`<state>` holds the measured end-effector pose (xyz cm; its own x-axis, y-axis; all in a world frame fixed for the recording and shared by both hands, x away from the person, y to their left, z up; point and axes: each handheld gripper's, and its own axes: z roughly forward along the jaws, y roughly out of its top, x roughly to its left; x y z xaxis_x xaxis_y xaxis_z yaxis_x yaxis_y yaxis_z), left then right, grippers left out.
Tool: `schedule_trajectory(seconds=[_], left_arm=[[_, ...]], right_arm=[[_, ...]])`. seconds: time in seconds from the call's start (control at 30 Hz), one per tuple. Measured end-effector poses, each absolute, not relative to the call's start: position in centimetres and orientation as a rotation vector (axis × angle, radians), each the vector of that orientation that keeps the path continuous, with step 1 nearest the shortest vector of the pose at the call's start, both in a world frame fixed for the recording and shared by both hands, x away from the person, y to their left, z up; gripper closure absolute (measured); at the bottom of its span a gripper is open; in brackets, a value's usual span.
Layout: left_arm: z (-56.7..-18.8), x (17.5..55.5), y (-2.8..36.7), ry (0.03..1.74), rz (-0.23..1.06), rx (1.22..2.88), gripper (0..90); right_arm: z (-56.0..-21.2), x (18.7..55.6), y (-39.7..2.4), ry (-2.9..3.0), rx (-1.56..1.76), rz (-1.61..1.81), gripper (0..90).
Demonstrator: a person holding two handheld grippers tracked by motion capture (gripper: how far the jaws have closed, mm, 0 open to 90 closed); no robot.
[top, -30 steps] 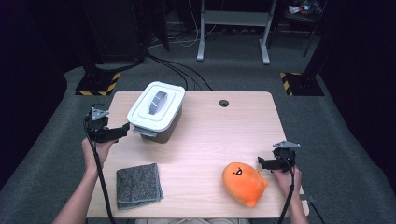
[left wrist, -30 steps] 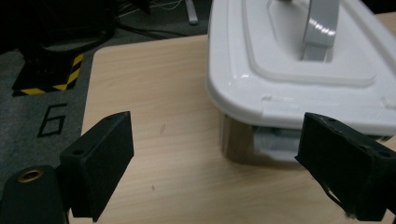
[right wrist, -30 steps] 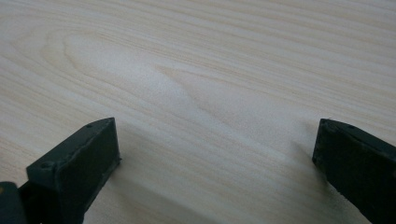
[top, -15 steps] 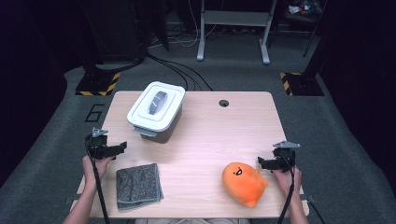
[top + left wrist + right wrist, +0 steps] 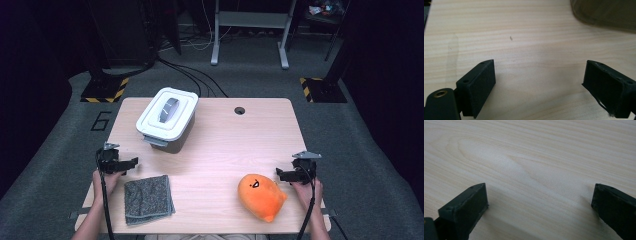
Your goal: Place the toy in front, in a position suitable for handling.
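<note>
Left gripper point(image 5: 131, 162): jaws spread wide, nothing between, low over bare table point(image 5: 220, 150), just above grey cloth point(image 5: 148, 198), near lidded white box point(image 5: 166, 119) | Right gripper point(image 5: 281, 174): jaws apart, empty, just beside orange plush toy point(image 5: 261, 196) at near right edge

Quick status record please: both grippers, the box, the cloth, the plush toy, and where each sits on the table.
left gripper: open, nothing between the jaws, low over the table's left edge, just above the cloth
right gripper: open, nothing held, by the table's right edge, beside the plush toy
lidded box: white lid on, far left part of the table
grey cloth: folded, flat, near left corner
orange plush toy: lying near right, untouched
</note>
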<state>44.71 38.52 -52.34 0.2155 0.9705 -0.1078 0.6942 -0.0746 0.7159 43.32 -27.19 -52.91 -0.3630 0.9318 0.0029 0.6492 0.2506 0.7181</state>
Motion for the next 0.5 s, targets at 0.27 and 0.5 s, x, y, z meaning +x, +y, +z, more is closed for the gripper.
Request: schedule_trajectory(seconds=[0.27,0.5], left_arm=[[-52.52,44.79,38.9,1.523,0.544,1.821,10.3],[-52.99,44.45,38.81,1.497,0.595,1.799,11.1]], right_arm=[[-52.89,43.31,-27.19,2.105,1.441,0.896,0.0],[-52.85,43.35,-27.16,2.109,1.445,0.893,0.0]])
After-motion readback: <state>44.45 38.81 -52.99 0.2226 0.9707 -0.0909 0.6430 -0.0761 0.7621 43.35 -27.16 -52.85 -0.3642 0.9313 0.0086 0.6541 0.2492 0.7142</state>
